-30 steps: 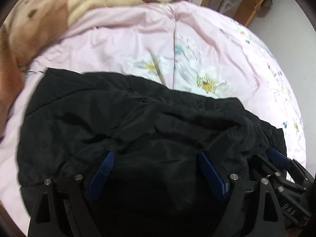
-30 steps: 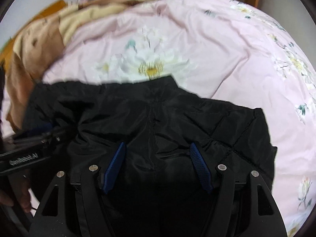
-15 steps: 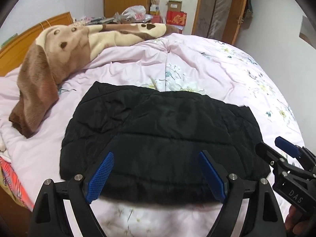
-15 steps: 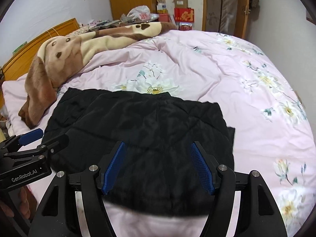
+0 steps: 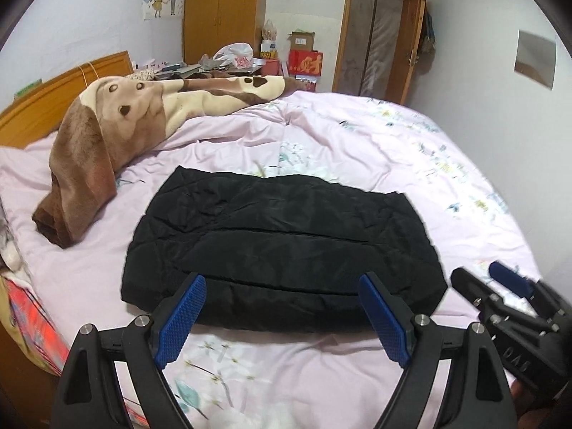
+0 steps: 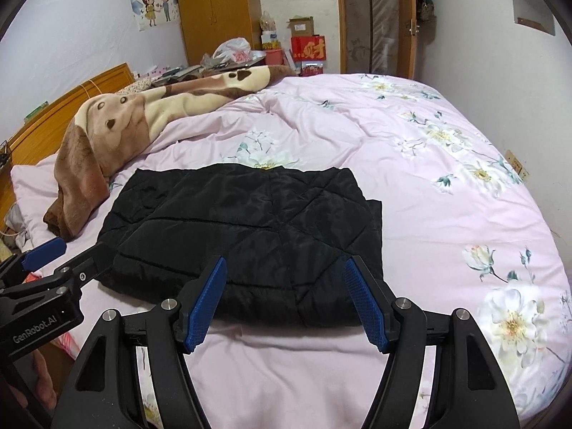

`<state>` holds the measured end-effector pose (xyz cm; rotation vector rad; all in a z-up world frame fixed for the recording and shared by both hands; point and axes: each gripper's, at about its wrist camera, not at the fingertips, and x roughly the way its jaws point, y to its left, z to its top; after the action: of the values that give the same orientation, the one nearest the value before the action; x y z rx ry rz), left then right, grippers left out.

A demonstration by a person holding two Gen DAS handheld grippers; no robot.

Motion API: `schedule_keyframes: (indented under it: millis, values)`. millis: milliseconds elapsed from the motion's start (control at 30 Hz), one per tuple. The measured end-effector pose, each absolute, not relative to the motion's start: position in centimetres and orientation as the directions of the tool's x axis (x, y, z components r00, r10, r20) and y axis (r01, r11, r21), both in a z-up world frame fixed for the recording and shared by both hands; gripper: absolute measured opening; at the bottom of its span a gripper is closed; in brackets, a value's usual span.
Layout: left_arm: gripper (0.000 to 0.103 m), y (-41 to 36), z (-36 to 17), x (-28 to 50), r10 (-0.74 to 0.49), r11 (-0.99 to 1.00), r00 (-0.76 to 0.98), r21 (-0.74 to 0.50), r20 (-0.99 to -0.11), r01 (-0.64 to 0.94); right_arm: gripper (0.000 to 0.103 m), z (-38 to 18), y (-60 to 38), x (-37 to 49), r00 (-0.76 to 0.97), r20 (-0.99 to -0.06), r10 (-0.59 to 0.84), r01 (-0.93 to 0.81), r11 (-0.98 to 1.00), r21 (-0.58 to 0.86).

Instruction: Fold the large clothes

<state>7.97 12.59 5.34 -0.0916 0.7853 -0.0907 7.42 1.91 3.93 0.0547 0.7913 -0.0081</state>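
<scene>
1. Nearest, the left tool (image 5: 282, 316) stands with its blue pads spread wide and nothing between them; it has hold of nothing.
2. Likewise the right tool (image 6: 286, 300) is parted a little less widely, its pads bare and gripping nothing.
3. Each tool shows at the edge of the other's view, the two side by side above the near part of the bed.
4. Just beyond both sets of fingertips lies the black quilted jacket (image 5: 286, 239), folded into a compact rectangle, flat on the pink floral duvet (image 6: 447, 186) and touched by neither tool.
5. Ahead and to the left of the jacket, a brown and cream plush blanket (image 5: 118, 136) lies bunched toward the wooden headboard (image 6: 75, 107).
6. Farthest off stand a wooden wardrobe (image 5: 221, 10), a red box (image 6: 308, 48) and a door (image 5: 379, 35).
</scene>
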Motion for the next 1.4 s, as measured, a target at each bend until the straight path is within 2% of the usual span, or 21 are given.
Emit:
schedule_keyframes:
  millis: [600, 767, 1133, 1400]
  values:
    - [0.087, 12.9, 4.4, 4.7, -0.075, 0.993, 0.698, -0.12, -0.712, -0.015, 0.069, 4.8, 3.1, 3.5, 0.743, -0.669, 0.023, 0.005, 0.999, 0.041]
    - [0.087, 13.1, 4.6, 4.2, -0.023, 0.995, 0.717, -0.088, -0.697, -0.053, 0.069, 4.8, 2.9, 3.3, 0.745, -0.667, 0.019, 0.012, 0.999, 0.042]
    - [0.087, 12.6, 4.2, 3.7, 0.009, 0.998, 0.714, -0.042, -0.7, -0.053, 0.069, 5.0, 3.0, 2.8, 0.748, -0.663, 0.02, 0.003, 0.999, 0.033]
    - [0.087, 13.3, 4.6, 3.4, -0.022, 0.992, 0.729, -0.106, -0.684, -0.069, 0.069, 4.9, 3.3, 2.7, 0.748, -0.663, 0.019, -0.003, 1.0, 0.025]
